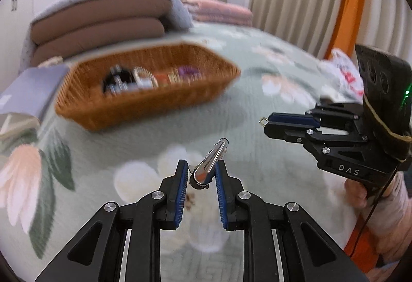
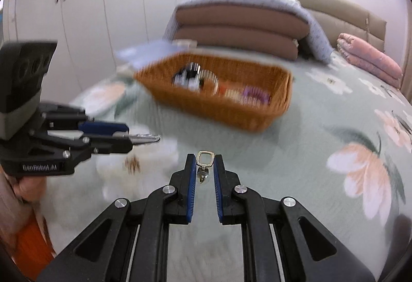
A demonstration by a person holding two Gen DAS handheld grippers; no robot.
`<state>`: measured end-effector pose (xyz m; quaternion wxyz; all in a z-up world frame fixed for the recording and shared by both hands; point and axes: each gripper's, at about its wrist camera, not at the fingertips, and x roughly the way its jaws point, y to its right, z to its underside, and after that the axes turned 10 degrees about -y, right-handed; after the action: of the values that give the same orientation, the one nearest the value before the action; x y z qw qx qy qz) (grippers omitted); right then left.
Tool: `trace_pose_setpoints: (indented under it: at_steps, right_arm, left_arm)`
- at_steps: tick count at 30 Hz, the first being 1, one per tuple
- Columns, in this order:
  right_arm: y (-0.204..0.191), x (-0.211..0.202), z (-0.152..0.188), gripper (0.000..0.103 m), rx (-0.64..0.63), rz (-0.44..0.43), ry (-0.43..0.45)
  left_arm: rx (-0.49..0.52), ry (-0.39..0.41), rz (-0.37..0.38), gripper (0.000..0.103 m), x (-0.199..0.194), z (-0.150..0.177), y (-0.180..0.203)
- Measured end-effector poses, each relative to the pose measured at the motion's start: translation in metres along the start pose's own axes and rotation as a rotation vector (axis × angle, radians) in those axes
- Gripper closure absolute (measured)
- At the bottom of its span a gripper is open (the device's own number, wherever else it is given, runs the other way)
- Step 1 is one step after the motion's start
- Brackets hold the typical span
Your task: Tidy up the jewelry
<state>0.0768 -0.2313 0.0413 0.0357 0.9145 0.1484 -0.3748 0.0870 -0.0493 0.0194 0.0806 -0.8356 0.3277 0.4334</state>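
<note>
My left gripper (image 1: 199, 166) is shut on a silver hair clip (image 1: 209, 163) that juts forward from its blue pads, held above the bed. It also shows in the right wrist view (image 2: 123, 136) with the clip (image 2: 145, 138) sticking out. My right gripper (image 2: 204, 160) is shut on a small gold earring (image 2: 205, 158) with a square loop and a stud hanging below. In the left wrist view that gripper (image 1: 269, 122) shows the earring's loop (image 1: 263, 121) at its tip. A wicker basket (image 1: 144, 104) holding several jewelry pieces lies ahead, blurred.
The bed carries a pale green floral quilt (image 1: 257, 153). Folded brown cushions under a grey blanket (image 2: 239, 24) and a pink folded quilt (image 2: 370, 60) lie behind the basket (image 2: 257, 117). A purple box (image 1: 33, 91) sits left of the basket. Curtains hang at the right.
</note>
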Motion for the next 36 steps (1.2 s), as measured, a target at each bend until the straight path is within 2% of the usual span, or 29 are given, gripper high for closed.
trace_pose_setpoints:
  at_steps: [3, 6, 12, 16, 19, 23, 27, 30, 32, 33, 34, 36]
  right_arm:
    - [0.012, -0.004, -0.033, 0.089, 0.067, 0.007, 0.074]
    - [0.026, 0.007, -0.060, 0.089, 0.143, -0.031, 0.110]
    - [0.047, 0.054, -0.089, 0.089, 0.256, -0.007, 0.097]
    - [0.060, 0.082, -0.089, 0.089, 0.316, 0.017, 0.073]
    - [0.065, 0.094, -0.085, 0.089, 0.315, 0.042, 0.059]
    - [0.065, 0.104, -0.082, 0.089, 0.308, 0.053, 0.039]
    - [0.058, 0.103, -0.083, 0.088, 0.285, 0.082, 0.048]
    - [0.061, 0.099, -0.080, 0.083, 0.300, 0.074, 0.065]
    - [0.064, 0.093, -0.076, 0.073, 0.318, 0.067, 0.091]
    - [0.066, 0.087, -0.072, 0.068, 0.330, 0.047, 0.113]
    - [0.068, 0.083, -0.069, 0.068, 0.340, 0.023, 0.132]
    - [0.071, 0.072, -0.061, 0.068, 0.364, 0.000, 0.163]
  left_arm:
    - [-0.036, 0.068, -0.021, 0.081, -0.017, -0.022, -0.008]
    - [-0.079, 0.112, -0.062, 0.081, -0.023, -0.048, -0.018]
    - [-0.221, 0.163, -0.071, 0.081, -0.005, -0.094, -0.052]
    - [-0.310, 0.175, -0.054, 0.081, 0.022, -0.107, -0.071]
    - [-0.339, 0.173, -0.050, 0.081, 0.046, -0.107, -0.078]
    - [-0.340, 0.152, -0.075, 0.081, 0.067, -0.104, -0.079]
    - [-0.327, 0.146, -0.099, 0.081, 0.072, -0.104, -0.076]
    - [-0.326, 0.149, -0.085, 0.080, 0.071, -0.104, -0.077]
    - [-0.331, 0.149, -0.059, 0.071, 0.069, -0.103, -0.077]
    - [-0.332, 0.160, -0.062, 0.063, 0.066, -0.102, -0.077]
    - [-0.330, 0.183, -0.078, 0.059, 0.061, -0.100, -0.076]
    - [-0.325, 0.197, -0.093, 0.058, 0.054, -0.096, -0.073]
